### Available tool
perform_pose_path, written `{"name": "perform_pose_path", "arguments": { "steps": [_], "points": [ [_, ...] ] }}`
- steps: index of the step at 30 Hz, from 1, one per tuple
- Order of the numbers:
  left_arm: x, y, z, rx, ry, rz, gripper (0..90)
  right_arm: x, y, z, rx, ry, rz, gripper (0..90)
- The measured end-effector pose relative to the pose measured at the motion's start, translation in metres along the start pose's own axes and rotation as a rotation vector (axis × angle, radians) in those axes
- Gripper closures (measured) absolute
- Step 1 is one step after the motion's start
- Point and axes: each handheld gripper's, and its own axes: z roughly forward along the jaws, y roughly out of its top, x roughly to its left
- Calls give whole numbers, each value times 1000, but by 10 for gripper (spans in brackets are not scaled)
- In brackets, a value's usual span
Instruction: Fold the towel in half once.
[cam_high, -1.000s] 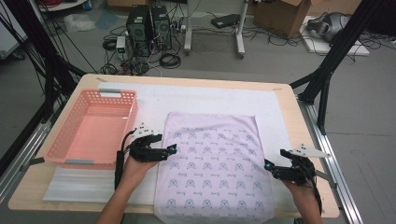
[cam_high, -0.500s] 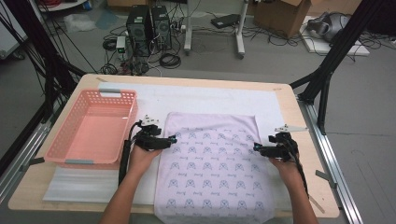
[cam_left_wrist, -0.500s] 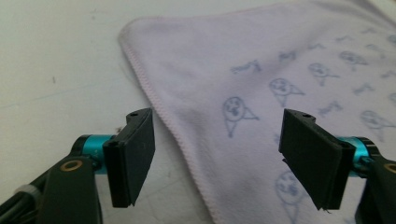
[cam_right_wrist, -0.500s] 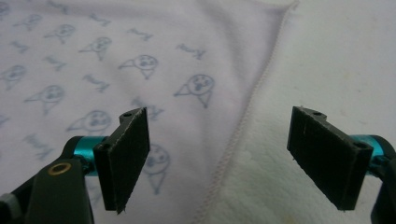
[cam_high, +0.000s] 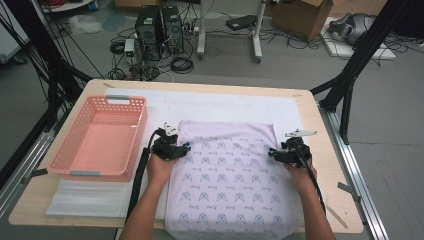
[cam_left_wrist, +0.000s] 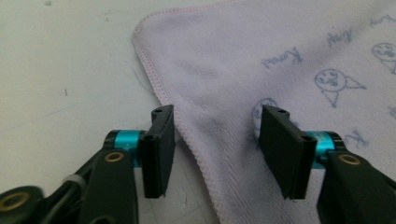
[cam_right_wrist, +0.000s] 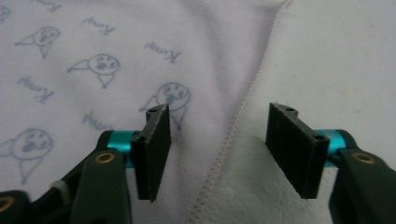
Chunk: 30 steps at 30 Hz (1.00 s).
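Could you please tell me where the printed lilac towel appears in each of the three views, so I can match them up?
High view: the towel lies at centre table, between the two hand-held grippers.
Left gripper view: it covers the right side, with its hem between the jaws.
Right gripper view: it covers the left side, with its hem between the jaws.
Shared landmark: the blue cartoon-face print and the stitched hem.

Both forearms enter from the bottom edge of the high view, angled slightly inward. Left tool (cam_high: 186, 147) sits left of centre, tips pointing right; right tool (cam_high: 271, 152) sits right of centre, tips pointing left. Each hand grips its tool from behind, wrists low. Both sets of jaws have just been closing and stand partly apart, pads not yet pressing.
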Motion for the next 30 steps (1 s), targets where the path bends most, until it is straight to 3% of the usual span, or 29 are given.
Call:
{"name": "perform_pose_path", "arguments": {
  "steps": [4,6,7,8,11,14,19,22,24,27,30],
  "points": [
    [1,-1,-1,-13,-13,2,662,1,0,-2,2,18,16,651],
    [-2,-1,-1,-14,-46,11,780,3,0,-2,0,18,27,741],
    [-3,-1,-1,-13,-45,17,833,2,-1,-2,0,43,35,825],
    [-5,-1,-1,-14,-38,17,848,2,-1,-2,-1,70,45,848],
    [-5,-2,-3,-14,-43,7,860,6,-1,-3,3,67,38,867],
    [-2,-1,-5,-15,-74,-15,862,6,0,-5,0,66,27,873],
    [6,8,-16,-87,-80,-51,863,1,5,-16,-84,56,48,875],
    [5,17,-18,-104,-76,-51,863,-1,9,-19,-97,37,36,875],
    [7,19,-19,-120,-88,-73,863,-2,12,-22,-105,38,38,875],
    [8,17,-21,-98,-104,-83,863,-4,12,-27,-126,57,51,874],
    [5,16,-29,-107,-128,-88,863,-3,9,-34,-121,67,35,874]
  ]
}}
